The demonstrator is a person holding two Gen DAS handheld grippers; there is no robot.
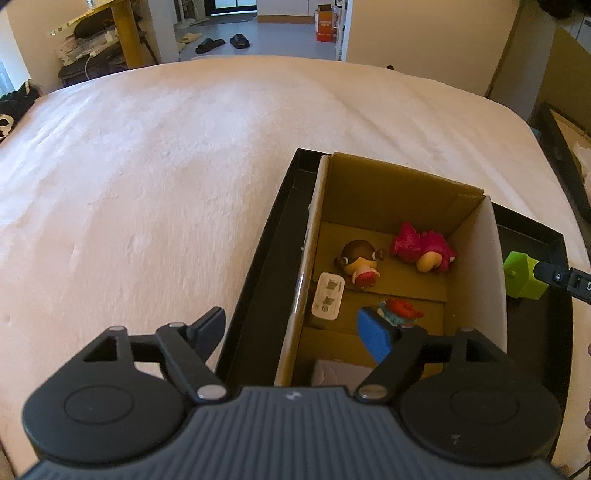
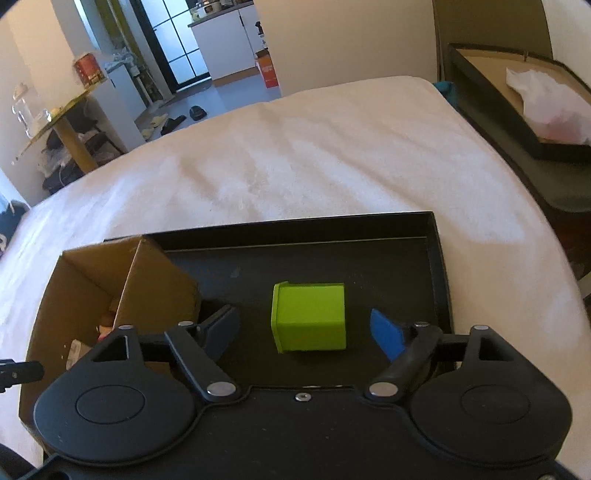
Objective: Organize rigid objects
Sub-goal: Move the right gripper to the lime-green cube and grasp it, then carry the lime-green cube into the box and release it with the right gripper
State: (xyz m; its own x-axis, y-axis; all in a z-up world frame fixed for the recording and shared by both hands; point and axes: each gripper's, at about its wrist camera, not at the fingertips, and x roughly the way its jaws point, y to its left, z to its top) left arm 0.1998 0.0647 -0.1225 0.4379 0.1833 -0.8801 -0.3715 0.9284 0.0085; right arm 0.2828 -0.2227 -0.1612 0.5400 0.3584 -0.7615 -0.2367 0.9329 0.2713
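Note:
A cardboard box [image 1: 399, 184] stands in a black tray [image 1: 258, 266] on a white-covered bed. Inside lie a brown-haired doll figure [image 1: 358, 264], a pink figure [image 1: 424, 247], a white adapter [image 1: 328, 301] and a red-and-blue toy [image 1: 400, 312]. My left gripper [image 1: 295, 332] is open and empty, straddling the box's left wall. A green cube-shaped container [image 2: 310, 317] lies on its side on the tray [image 2: 436, 258] right of the box [image 2: 88, 280]; it also shows in the left wrist view [image 1: 521, 277]. My right gripper [image 2: 304, 332] is open, its fingers on either side of the green container, apart from it.
The white bed cover [image 1: 147, 184] stretches left and beyond the tray. A second dark tray with a plastic bag [image 2: 546, 107] sits off the bed's right side. A yellow side table [image 1: 122, 33], slippers [image 1: 221, 42] and an orange box [image 1: 325, 24] stand on the floor beyond.

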